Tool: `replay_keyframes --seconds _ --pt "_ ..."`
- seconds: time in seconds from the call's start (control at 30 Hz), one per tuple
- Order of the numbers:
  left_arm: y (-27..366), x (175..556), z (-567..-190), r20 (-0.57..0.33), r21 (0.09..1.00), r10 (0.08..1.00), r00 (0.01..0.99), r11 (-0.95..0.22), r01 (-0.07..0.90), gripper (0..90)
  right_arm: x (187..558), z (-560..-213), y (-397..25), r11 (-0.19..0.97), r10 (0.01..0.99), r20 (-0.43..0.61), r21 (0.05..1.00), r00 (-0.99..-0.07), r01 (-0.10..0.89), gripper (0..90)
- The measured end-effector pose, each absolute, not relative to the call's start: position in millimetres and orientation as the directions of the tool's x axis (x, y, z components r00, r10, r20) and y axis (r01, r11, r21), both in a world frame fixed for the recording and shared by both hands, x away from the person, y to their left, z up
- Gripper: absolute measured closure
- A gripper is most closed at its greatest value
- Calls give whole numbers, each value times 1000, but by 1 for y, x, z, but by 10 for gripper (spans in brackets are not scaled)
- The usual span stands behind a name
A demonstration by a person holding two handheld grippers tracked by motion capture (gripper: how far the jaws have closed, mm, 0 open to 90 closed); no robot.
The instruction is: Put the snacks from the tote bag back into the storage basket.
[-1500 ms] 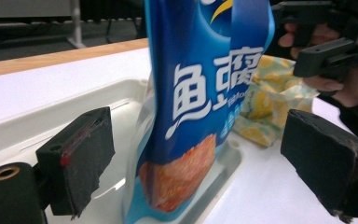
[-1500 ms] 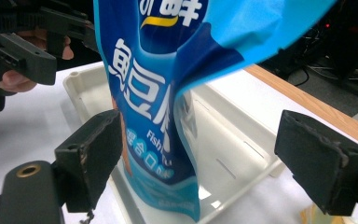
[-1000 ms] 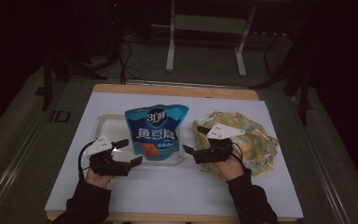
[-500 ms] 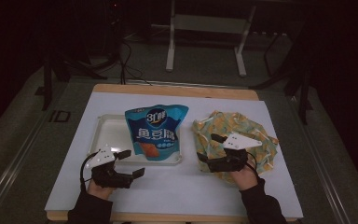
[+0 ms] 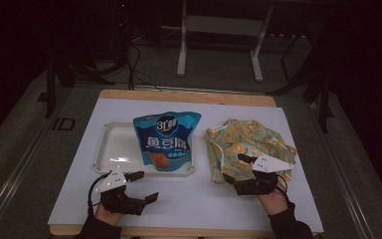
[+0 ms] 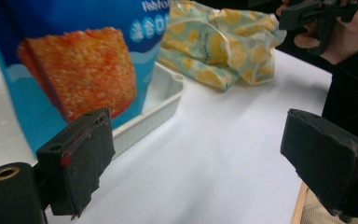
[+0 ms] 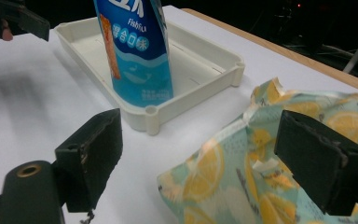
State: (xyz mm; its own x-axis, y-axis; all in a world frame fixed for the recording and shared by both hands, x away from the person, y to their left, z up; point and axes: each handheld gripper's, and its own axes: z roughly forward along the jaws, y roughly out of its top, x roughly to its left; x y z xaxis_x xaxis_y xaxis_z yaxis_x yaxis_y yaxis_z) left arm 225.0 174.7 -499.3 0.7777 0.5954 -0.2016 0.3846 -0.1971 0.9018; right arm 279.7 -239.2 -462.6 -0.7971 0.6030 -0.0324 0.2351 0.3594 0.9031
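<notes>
Left gripper (image 5: 145,186) drawn back near table edge, right gripper (image 5: 236,169) over lemon-print bag (image 5: 243,144), both open

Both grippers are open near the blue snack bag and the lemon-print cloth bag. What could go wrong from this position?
1. The blue snack bag stands upright at the near edge of the white tray; a push from the left gripper could tip it.
2. The lemon-print cloth bag lies crumpled and soft; the right gripper, open at its near edge, may pinch one layer only and drag it.
</notes>
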Motion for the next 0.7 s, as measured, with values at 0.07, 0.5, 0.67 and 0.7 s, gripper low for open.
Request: replay_keyframes --seconds 0.07,0.5,0.67,0.7 --pt "170 226 -500 -203 900 585 785 -205 385 103 277 -465 -243 363 606 -34 901 -795 238 151" --pt "146 232 -501 -166 902 532 830 -257 346 103 264 -471 -270 329 645 -24 911 -764 249 149" --pt "137 236 -502 -166 903 512 842 -264 339 103 259 -473 -280 314 666 -18 913 -746 259 150" --pt "134 237 -502 -166 903 508 845 -267 338 103 258 -473 -282 313 672 -18 913 -740 262 149"
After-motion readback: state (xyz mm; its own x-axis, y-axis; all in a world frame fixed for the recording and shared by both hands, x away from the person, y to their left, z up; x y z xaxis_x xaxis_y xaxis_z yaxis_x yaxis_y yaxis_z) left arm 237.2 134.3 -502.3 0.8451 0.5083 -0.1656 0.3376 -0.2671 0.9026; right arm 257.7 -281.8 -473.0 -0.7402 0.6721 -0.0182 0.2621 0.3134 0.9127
